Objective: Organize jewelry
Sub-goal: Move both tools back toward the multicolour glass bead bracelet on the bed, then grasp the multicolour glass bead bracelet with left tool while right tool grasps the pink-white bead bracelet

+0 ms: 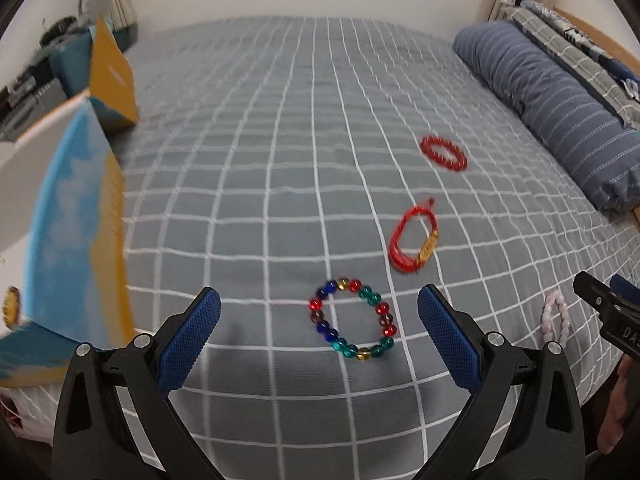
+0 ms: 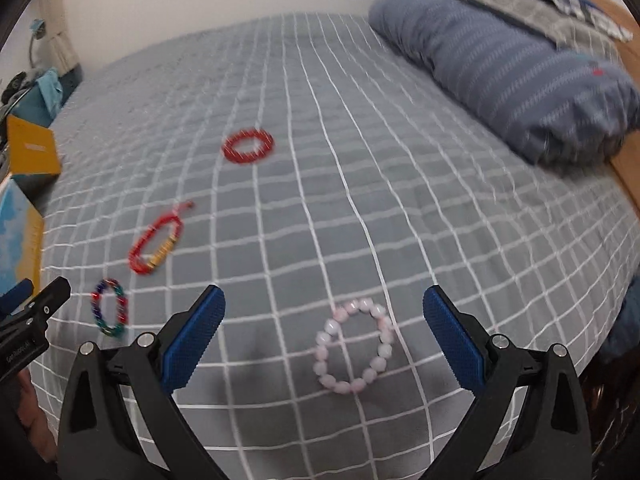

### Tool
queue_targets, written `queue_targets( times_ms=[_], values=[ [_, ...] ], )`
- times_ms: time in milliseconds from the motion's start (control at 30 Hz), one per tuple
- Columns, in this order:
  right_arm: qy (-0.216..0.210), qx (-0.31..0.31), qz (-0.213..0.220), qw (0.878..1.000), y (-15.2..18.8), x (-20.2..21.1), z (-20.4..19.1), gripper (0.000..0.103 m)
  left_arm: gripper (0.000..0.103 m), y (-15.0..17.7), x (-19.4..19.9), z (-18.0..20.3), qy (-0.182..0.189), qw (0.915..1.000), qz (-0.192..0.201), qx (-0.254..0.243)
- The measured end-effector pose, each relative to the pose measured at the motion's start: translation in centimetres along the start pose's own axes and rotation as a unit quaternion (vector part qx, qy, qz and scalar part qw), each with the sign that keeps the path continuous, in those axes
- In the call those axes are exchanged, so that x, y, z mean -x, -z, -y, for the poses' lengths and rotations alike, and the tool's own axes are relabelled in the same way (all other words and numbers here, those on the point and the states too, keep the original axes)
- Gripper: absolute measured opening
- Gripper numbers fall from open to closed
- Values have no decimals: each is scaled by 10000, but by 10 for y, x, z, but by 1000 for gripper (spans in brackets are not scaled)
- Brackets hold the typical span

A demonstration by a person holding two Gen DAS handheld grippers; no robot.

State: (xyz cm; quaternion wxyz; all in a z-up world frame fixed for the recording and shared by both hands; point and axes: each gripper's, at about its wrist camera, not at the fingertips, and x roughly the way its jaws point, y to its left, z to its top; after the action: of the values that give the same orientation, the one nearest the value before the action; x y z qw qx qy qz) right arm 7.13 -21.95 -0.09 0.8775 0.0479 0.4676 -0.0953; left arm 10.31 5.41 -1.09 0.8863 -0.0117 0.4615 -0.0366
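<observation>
Bracelets lie apart on the checked bedspread point(image 1: 280, 140): a multicoloured bead bracelet point(image 1: 352, 318) at lower centre of the left view between the spread fingers of the left gripper point(image 1: 318, 328), a red cord bracelet point(image 1: 414, 240) and a red bead bracelet point(image 1: 443, 153) above it. The right view centres a pink bead bracelet point(image 2: 354, 346) between the spread right gripper point(image 2: 324, 330). Only the left view shows the blue-and-yellow box point(image 1: 76, 232) large at left. Lettering on the grippers is too cut off to read.

Four bracelets point(image 1: 353, 319) on bed; one blue-and-yellow box point(image 1: 76, 240); one striped pillow point(image 1: 552, 112); two grippers.
</observation>
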Motion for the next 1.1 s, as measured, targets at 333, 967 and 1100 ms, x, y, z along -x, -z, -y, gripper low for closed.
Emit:
queue_targets(
  times_ms=[333, 967, 1100],
  values=[
    [-61, -73, -364, 9993, 20, -35, 22, 95, 97, 15, -35, 3, -123, 9996, -266, -51],
    [-186, -41, -889, 9959, 31, -58, 27, 31, 62, 17, -59, -10, -288, 9975, -618, 175],
    [-190, -27, -903, 9957, 30, -60, 24, 21, 24, 17, -54, -11, -238, 9976, -629, 181]
  ],
)
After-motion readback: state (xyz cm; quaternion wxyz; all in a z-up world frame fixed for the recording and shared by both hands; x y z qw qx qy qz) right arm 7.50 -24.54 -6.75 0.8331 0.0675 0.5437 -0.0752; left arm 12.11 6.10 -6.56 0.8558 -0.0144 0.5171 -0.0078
